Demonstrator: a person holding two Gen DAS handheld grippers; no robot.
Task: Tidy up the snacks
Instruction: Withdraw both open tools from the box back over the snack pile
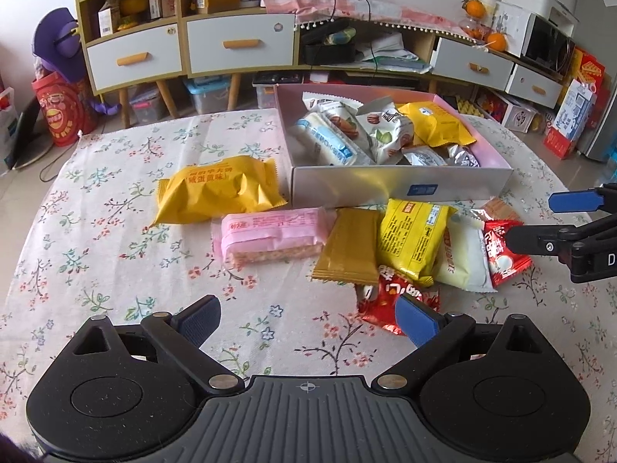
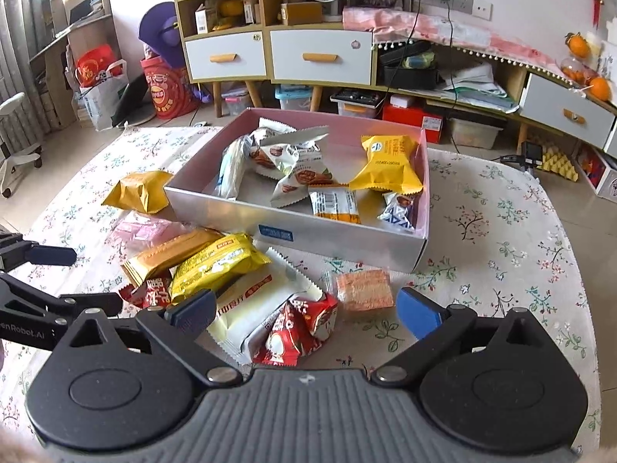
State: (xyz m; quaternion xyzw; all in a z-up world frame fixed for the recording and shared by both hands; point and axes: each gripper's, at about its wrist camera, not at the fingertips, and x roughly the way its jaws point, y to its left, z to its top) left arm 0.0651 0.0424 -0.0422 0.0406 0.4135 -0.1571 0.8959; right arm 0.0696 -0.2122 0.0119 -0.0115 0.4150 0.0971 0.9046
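An open pink-lined box (image 1: 401, 187) (image 2: 347, 243) holds several wrapped snacks. In front of it on the floral cloth lies a loose heap: a big yellow packet (image 1: 218, 189) (image 2: 139, 191), a pink wafer pack (image 1: 270, 237), a gold bar (image 1: 349, 249), a yellow packet (image 1: 414, 241) (image 2: 216, 264), a cream packet (image 1: 462, 256) (image 2: 254, 301), red packets (image 2: 293, 332) and an orange wafer (image 2: 364, 289). My left gripper (image 1: 308, 318) is open over bare cloth, its right finger above a red packet (image 1: 389, 301). My right gripper (image 2: 304, 310) (image 1: 540, 218) is open, straddling the cream and red packets without pressing them.
The floral tablecloth (image 1: 115, 254) covers a round table whose far edge lies just behind the box. Beyond stand white-drawered cabinets (image 1: 239, 44) (image 2: 320, 58), storage bins and bags on the floor. The left gripper (image 2: 81, 279) sits at the left edge of the right wrist view.
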